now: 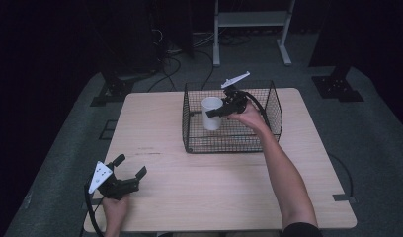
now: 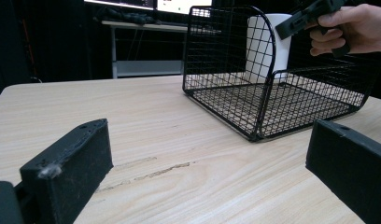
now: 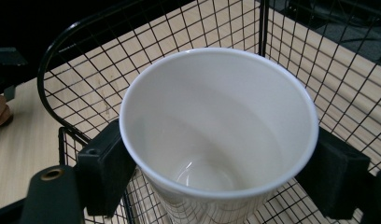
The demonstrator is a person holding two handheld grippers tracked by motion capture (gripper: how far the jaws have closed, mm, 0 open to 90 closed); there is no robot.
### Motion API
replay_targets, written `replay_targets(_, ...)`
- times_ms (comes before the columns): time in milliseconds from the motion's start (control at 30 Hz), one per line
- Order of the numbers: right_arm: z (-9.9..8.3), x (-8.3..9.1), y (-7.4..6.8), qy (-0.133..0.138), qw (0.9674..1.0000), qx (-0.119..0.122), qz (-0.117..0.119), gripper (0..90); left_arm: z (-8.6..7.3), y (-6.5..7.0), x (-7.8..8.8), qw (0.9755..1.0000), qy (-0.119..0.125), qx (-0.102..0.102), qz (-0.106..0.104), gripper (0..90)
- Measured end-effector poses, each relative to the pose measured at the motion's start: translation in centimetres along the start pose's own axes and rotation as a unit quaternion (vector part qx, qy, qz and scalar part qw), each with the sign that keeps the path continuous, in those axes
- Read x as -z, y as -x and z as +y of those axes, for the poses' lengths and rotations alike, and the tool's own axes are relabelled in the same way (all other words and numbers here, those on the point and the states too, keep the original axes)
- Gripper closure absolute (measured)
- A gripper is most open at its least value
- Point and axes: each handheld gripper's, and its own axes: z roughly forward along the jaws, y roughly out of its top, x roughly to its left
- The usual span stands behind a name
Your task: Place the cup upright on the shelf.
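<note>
My right gripper (image 3: 221,172) is clamped on the white cup (image 3: 216,135), holding it upright inside the wire basket (image 1: 273,106). My left gripper (image 1: 130,168), jaws spread and holding nothing, rests on the table (image 1: 214,182) well apart from that basket.

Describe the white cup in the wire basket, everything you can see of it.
The white cup is a plain, smooth tapered cup, wider at its rolled rim than at its base, paper or plastic by its look. It is empty and upright inside the black wire basket, toward the basket's left half in the high view. The right gripper is shut on it, one black pad against each side just below the rim. Whether its base rests on the basket floor cannot be told.
</note>
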Motion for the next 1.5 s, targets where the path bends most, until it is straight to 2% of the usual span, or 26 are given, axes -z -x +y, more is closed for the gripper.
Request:
replay_targets(300,-0.5,-0.8,0.2,-0.015,0.9999,-0.002,0.0,18.8,0.0,0.0,0.0,1.0,0.001,0.0,-0.001,0.0)
replay_targets(400,-0.8,-1.1,0.5,-0.019,0.9998,-0.009,0.003,18.8,0.0,0.0,0.0,1.0,0.001,0.0,-0.001,0.0)
replay_targets(467,-0.9,-1.3,0.6,-0.028,0.9996,-0.009,-0.003,18.8,0.0,0.0,0.0,1.0,0.001,0.0,-0.001,0.0)
replay_targets(667,-0.9,-1.6,0.5,-0.032,0.9994,-0.008,-0.004,18.8,0.0,0.0,0.0,1.0,0.001,0.0,-0.001,0.0)
replay_targets(1500,-1.0,-2.9,-0.1,-0.061,0.9979,0.015,-0.012,18.3,0.0,0.0,0.0,1.0,0.0,0.0,-0.001,0.0)
